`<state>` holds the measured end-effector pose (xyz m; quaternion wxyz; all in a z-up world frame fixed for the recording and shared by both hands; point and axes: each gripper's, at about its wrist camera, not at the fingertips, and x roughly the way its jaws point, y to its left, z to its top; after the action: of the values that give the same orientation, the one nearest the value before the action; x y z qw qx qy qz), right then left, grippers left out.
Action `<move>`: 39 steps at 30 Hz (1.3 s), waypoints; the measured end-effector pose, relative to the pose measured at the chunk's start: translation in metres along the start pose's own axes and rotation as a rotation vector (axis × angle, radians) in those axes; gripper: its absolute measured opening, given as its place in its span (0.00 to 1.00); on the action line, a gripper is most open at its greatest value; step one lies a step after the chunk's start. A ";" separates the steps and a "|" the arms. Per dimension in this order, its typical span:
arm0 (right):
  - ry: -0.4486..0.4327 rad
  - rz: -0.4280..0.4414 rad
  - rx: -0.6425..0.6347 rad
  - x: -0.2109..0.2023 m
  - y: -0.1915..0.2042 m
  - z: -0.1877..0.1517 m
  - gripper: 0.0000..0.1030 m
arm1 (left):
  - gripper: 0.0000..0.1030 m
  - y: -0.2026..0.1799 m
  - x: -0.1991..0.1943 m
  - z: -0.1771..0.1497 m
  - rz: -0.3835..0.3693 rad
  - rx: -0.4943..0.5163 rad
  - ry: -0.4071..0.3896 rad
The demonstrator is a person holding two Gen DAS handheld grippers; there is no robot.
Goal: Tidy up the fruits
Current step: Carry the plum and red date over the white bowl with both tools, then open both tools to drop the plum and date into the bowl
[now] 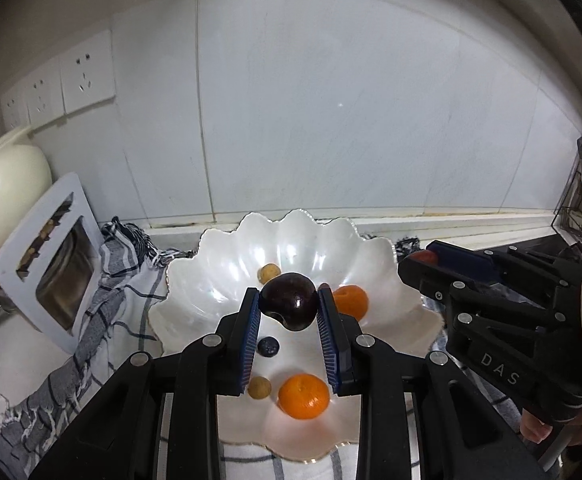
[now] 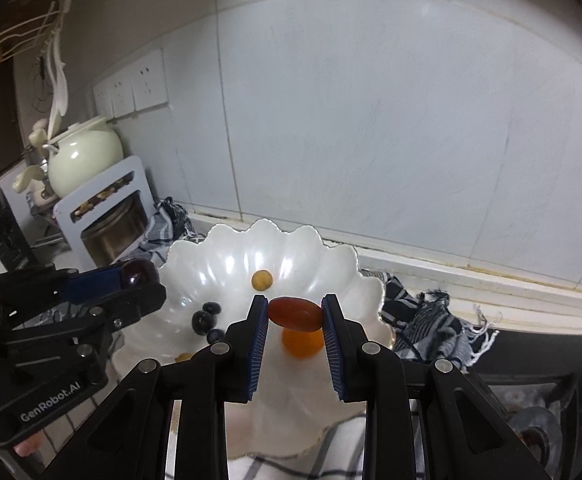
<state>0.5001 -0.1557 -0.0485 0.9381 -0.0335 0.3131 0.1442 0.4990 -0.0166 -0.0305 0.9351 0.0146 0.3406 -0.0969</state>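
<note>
While both grippers hang tilted downward over the scalloped white bowl (image 1: 195,264), each has a fruit pinched at the tips of its fingers. The left gripper (image 1: 289,300) has its blue pads closed on a dark plum (image 1: 289,300), held above the bowl's middle. The right gripper (image 2: 295,312) comes in from the right side, and its fingers clamp a reddish-brown oval fruit (image 2: 295,312), perhaps a date or a small tomato; the blur makes it hard to tell. A bare fingertip of the person's hand (image 1: 535,432) shows under the right gripper's handle.

Inside the bowl lie two oranges (image 1: 303,396), one near the front rim and one toward the right, two small tan round fruits (image 1: 259,387) and some dark blueberries (image 2: 203,322). The bowl sits on a checked cloth (image 1: 103,320) spread over the desk, close to the desk's back edge by the tiled wall (image 1: 331,100). At the desk's left edge stand a white rack (image 1: 23,256) and a cream pot (image 1: 3,184).
</note>
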 end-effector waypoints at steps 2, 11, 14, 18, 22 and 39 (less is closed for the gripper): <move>0.025 -0.004 0.003 0.012 -0.002 0.002 0.28 | 0.28 0.004 0.011 0.002 -0.003 -0.008 0.025; 0.116 -0.013 0.021 0.052 -0.009 0.002 0.28 | 0.28 0.010 0.051 0.005 0.009 -0.019 0.120; 0.128 -0.013 0.027 0.059 -0.012 0.001 0.28 | 0.29 0.011 0.061 0.004 0.020 -0.019 0.144; 0.154 -0.029 0.030 0.066 -0.015 0.000 0.40 | 0.44 0.013 0.065 0.005 0.030 -0.022 0.146; 0.152 -0.051 0.044 0.063 -0.017 -0.001 0.44 | 0.51 0.014 0.058 0.005 0.061 -0.005 0.127; -0.046 -0.166 0.068 -0.047 0.000 -0.015 0.76 | 0.84 0.003 -0.044 -0.017 0.173 0.038 -0.047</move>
<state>0.4553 -0.1694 -0.0329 0.9544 -0.0243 0.2923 0.0557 0.4557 -0.0041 -0.0150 0.9472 0.0596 0.3143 -0.0226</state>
